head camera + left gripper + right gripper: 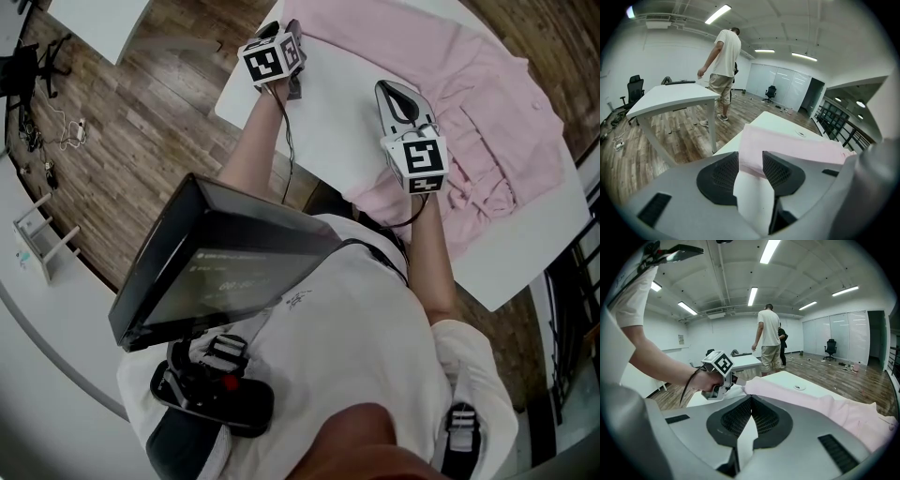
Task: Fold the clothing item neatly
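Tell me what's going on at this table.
A person works on a pink button-up shirt spread over a white table, with a hand-held gripper in each hand. The left hand-held gripper is at the shirt's edge with its jaws apart; the pink edge shows between them but is not pinched. The right hand-held gripper is shut and empty.

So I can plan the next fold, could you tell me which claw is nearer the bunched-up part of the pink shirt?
Right. The right claw is shut at the shirt's edge, close to the bunching; the left claw is open at the far corner.
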